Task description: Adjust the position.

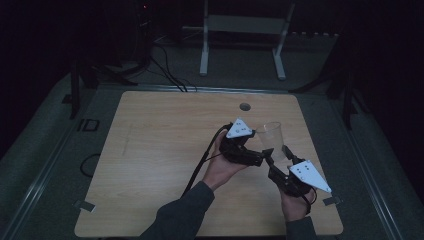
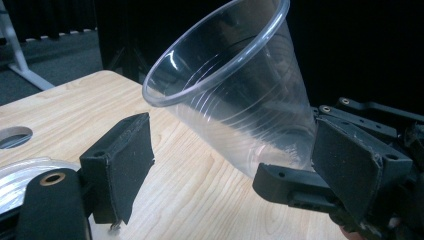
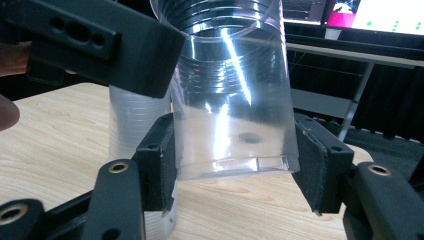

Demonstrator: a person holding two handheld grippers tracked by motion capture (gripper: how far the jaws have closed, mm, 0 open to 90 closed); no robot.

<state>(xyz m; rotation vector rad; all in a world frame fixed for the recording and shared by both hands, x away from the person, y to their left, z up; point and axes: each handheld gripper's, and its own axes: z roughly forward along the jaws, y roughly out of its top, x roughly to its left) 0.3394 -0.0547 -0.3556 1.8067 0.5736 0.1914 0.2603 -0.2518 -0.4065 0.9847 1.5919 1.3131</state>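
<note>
On the wooden table (image 1: 150, 150), a clear plastic cup (image 1: 272, 137) is passing between hands: it hangs tilted above the right side, the right gripper (image 3: 235, 167) clamped on its base. The left gripper (image 2: 235, 165) has its jaws apart, clear of the cup. Next, I judge, the left must back away without nudging it.

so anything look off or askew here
Only the clear plastic cup: it is tilted, off the table, its base clamped between the right gripper pads. The left gripper jaws stand open beside it. No spill or damage shows.
</note>
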